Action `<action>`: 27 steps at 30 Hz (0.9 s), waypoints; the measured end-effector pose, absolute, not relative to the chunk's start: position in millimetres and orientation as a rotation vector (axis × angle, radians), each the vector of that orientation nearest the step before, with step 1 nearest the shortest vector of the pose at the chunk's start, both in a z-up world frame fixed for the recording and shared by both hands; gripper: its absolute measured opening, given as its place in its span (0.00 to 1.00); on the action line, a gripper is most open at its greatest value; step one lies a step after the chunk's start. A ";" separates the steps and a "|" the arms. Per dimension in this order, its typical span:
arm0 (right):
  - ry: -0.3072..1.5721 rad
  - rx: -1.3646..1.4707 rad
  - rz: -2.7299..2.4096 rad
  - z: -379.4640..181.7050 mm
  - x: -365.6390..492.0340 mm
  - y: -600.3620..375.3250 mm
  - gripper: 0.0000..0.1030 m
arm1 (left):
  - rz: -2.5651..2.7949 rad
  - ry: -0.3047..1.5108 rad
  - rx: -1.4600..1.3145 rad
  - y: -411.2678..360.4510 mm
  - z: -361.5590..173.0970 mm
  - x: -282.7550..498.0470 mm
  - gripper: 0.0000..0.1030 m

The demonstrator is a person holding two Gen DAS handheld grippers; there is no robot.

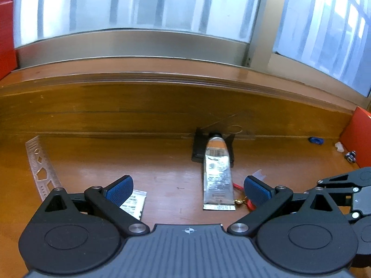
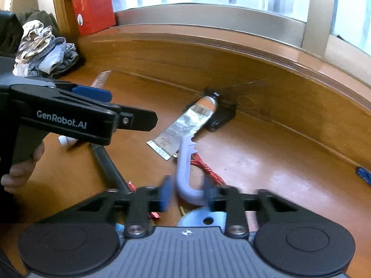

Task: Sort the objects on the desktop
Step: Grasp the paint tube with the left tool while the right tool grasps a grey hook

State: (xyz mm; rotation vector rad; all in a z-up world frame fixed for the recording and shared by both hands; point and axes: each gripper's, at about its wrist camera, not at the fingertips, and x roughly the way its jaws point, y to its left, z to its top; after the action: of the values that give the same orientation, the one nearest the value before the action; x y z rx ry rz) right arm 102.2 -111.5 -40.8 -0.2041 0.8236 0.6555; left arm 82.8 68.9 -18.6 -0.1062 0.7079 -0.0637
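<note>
A silver tube (image 1: 217, 173) lies on the wooden desk (image 1: 162, 157) with its cap end on a flat black object (image 1: 199, 147); it also shows in the right wrist view (image 2: 185, 125). My left gripper (image 1: 189, 188) is open and empty, just before the tube's crimped end. My right gripper (image 2: 186, 193) has its pads on either side of a pale lilac hooked plastic piece (image 2: 184, 169); the view is blurred and contact is unclear. A red cord (image 2: 207, 168) lies under it.
A clear stencil ruler (image 1: 39, 164) lies at the left. A white printed packet (image 1: 134, 202) sits under the left finger. A small blue item (image 1: 315, 140) and red boxes (image 1: 354, 134) are at the right. Crumpled clothes (image 2: 44, 48) lie far left.
</note>
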 end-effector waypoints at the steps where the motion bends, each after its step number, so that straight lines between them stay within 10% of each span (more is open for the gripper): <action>1: 0.818 -0.190 0.649 -39.8 102.5 -112.9 0.17 | -0.068 0.707 -0.102 68.1 -18.6 83.3 0.99; 17: 0.750 0.130 0.474 -22.1 99.4 -180.0 0.17 | -0.106 0.767 0.018 19.2 -45.6 144.6 0.72; 21: 0.750 0.132 0.471 -25.2 98.6 -180.7 0.17 | -0.117 0.754 0.013 18.2 -41.2 139.7 0.35; 27: 0.735 0.138 0.462 -25.3 95.5 -175.9 0.17 | -0.136 0.721 -0.008 21.7 -29.7 123.7 0.35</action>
State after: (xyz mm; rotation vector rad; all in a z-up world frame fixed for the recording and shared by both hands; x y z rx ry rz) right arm 95.5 -175.9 -25.3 0.1383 0.7348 0.4622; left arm 123.7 21.7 -29.7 -0.0084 0.7212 -0.1365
